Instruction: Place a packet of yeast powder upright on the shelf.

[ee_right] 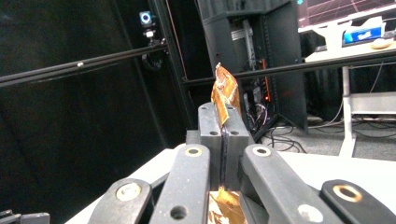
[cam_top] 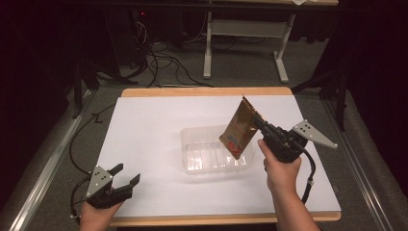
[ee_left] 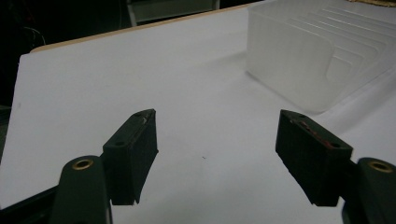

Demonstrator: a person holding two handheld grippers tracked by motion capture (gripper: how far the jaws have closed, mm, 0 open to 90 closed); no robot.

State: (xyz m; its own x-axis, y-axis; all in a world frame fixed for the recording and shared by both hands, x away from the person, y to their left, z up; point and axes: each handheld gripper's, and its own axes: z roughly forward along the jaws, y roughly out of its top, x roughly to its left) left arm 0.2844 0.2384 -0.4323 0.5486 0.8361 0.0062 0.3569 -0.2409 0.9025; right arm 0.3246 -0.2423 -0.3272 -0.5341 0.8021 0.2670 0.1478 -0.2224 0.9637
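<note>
A gold foil pouch (cam_top: 239,127) with red print hangs tilted above the right half of a clear plastic tray (cam_top: 192,137) in the middle of the white table. My right gripper (cam_top: 258,120) is shut on the pouch's upper edge, held up in a hand at the tray's right. In the right gripper view the pouch (ee_right: 224,91) sticks up edge-on between the closed jaws. My left gripper (cam_top: 126,173) rests at the table's front left corner, open, nothing between its fingers (ee_left: 135,149). The left gripper view has the tray (ee_left: 299,60) at the upper right.
A white sheet (cam_top: 144,144) covers the wooden table. Black cables (cam_top: 163,62) and a white table frame (cam_top: 240,43) lie on the floor beyond the far edge. Metal rails run along both sides.
</note>
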